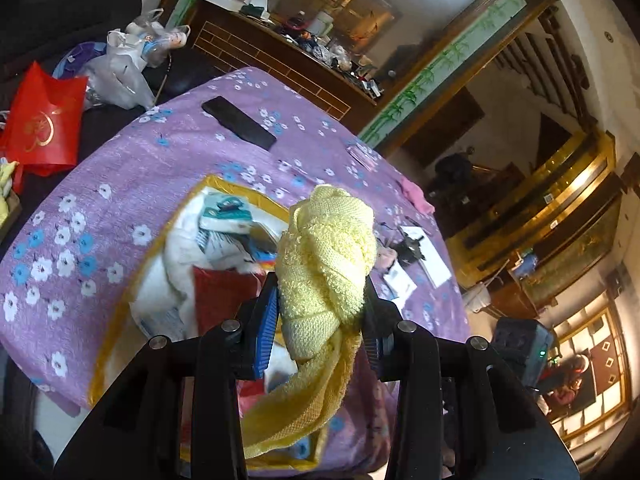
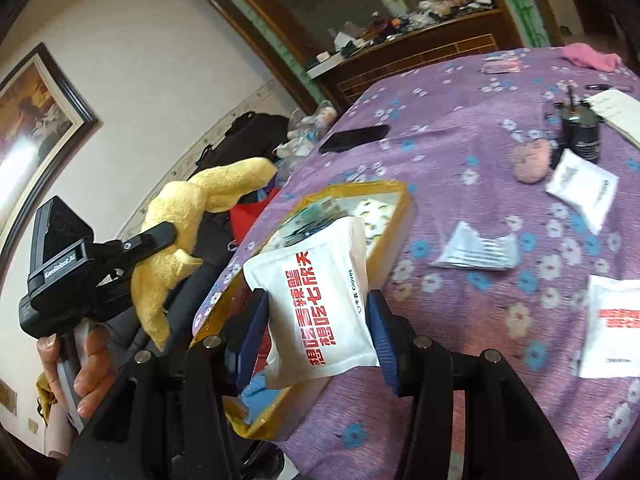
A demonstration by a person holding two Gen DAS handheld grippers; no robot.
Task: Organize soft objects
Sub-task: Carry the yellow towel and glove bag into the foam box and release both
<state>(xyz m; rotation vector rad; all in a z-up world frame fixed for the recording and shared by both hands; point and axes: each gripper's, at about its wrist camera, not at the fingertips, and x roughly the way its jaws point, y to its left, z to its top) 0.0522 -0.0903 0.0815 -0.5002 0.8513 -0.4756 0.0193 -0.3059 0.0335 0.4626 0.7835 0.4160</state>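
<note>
Left hand-held gripper point(image 1: 320, 312) clamped on a bunched yellow towel point(image 1: 326, 256), blue ribbed pads pressing both sides of the looped terry cloth, one loose tail hanging down toward the camera. Same towel seen from the right wrist view, off the left edge of the surface, fingers of a hand point(image 2: 86, 364) wrapped round the handle below.

Right hand-held gripper point(image 2: 316, 332) closed on a flat white packet point(image 2: 320, 300), soft and pillowy, printed with red characters, held tilted above the near corner of a yellow-rimmed box point(image 2: 394, 216).

Directly beyond both: that box, rectangular, open at the top, standing near the left edge of the surface and already stuffed with white packets and a red cloth.

Under it all, a round-edged surface point(image 1: 160, 168) draped in a purple cloth with white and blue flowers. Farther in: a black slab point(image 1: 239, 124), flat and glossy, toward the far left edge; a fuzzy pink ball point(image 2: 532, 160) and a dark cylinder point(image 2: 582, 132) near the middle; flat white packets point(image 2: 580, 184) toward the right edge; a pink cloth point(image 2: 588, 56) at the far edge.

Open purple cloth between box and black slab. Past the left edge, a red bag point(image 1: 44, 120) and plastic bags; behind, a cluttered dark wood cabinet point(image 1: 280, 60).
</note>
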